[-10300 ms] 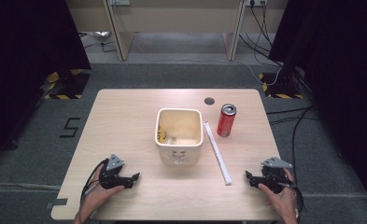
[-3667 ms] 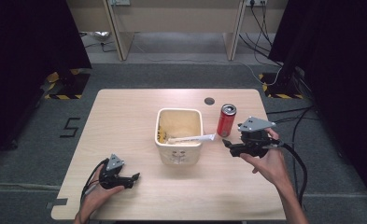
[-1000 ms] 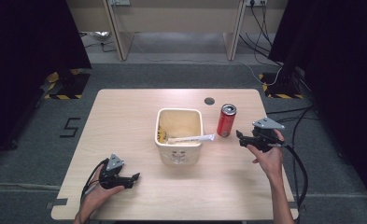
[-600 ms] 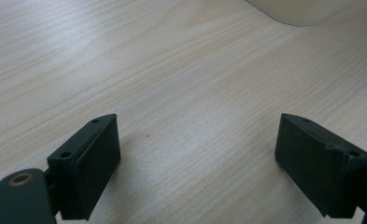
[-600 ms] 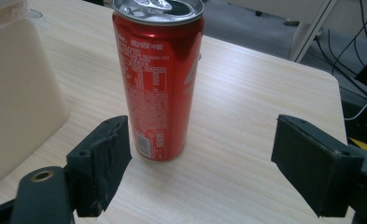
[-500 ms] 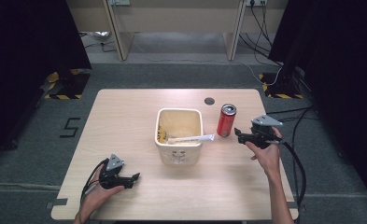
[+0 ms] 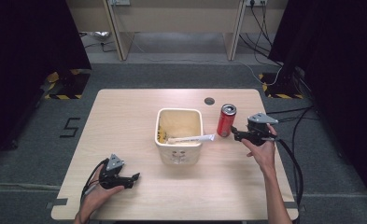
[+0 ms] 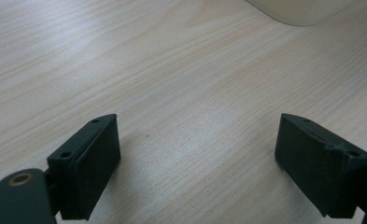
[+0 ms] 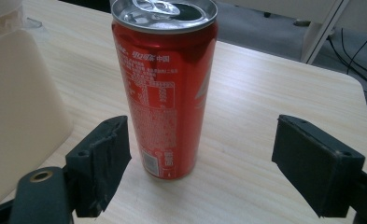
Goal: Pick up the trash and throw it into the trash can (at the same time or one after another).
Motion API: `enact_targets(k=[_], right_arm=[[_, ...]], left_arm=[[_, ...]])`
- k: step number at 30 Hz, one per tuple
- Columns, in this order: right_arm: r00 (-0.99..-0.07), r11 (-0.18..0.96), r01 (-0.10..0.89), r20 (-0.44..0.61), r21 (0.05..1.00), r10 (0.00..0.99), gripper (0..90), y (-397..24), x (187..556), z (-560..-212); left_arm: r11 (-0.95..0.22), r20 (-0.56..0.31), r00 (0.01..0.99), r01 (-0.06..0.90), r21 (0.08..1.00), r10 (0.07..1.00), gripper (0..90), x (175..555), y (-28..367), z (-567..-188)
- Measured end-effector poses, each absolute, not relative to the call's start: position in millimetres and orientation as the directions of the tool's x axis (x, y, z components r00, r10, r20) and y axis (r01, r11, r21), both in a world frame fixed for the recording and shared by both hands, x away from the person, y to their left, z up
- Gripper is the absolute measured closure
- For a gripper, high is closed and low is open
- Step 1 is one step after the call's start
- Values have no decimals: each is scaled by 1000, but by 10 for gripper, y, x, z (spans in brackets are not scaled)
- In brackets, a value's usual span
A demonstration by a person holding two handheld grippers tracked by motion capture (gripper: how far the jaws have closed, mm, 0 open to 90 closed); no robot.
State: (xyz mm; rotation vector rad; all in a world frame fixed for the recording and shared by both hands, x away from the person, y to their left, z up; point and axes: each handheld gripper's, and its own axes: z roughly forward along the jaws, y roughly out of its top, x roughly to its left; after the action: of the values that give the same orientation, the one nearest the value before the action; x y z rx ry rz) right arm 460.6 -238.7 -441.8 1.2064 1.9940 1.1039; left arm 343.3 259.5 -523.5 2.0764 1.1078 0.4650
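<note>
Two jaws of right hand-held gripper (image 9: 200, 168) wide apart, red can (image 9: 165, 88) just ahead, untouched.

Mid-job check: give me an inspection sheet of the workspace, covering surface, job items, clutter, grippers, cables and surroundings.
Surface: wooden table, with a dark round hole near the far edge.
Job's things: red can upright, right of the cream bin; a white tube lies across the bin's rim.
Clutter: nothing seen.
Grippers: right gripper open, facing the can, not touching; left gripper open over bare table.
Cables: one trails from each gripper; more on the floor behind.
Surroundings: grey floor, black curtains, a desk beyond.
</note>
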Motion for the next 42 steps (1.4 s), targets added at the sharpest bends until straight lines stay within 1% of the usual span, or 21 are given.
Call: enact_targets(k=[8,23,28,33,35,37,38,40,42], right_arm=[[-465,257,417,-38,872,885,183,-2317,4685,-4433],[-474,242,401,-26,884,880,178,-2164,4831,-4446],[-485,252,393,-34,884,874,184,-2113,4884,-4448],[-481,254,406,-31,878,876,206,-2093,4949,-4476],[-480,254,410,-30,876,877,241,-2091,4973,-4487],[-482,252,411,-26,876,876,299,-2086,5002,-4506],[-482,252,411,-26,876,876,299,-2086,5002,-4506],[-488,247,411,-17,878,872,335,-2081,5021,-4516],[-490,248,412,-17,877,872,338,-2081,5031,-4513]], left_arm=[[-366,-21,565,563,741,825,134,3433,2595,-5236],[-366,-22,565,563,741,825,134,3433,2595,-5236],[-366,-22,565,563,741,825,134,3433,2595,-5235],[-366,-21,565,563,741,825,134,3433,2595,-5235],[-366,-21,565,563,741,825,134,3433,2595,-5235],[-365,-22,564,563,742,825,134,3433,2595,-5236],[-366,-21,564,563,741,825,134,3433,2595,-5235],[-366,-21,564,563,741,825,134,3433,2595,-5235],[-366,-21,564,563,741,825,134,3433,2595,-5235]])
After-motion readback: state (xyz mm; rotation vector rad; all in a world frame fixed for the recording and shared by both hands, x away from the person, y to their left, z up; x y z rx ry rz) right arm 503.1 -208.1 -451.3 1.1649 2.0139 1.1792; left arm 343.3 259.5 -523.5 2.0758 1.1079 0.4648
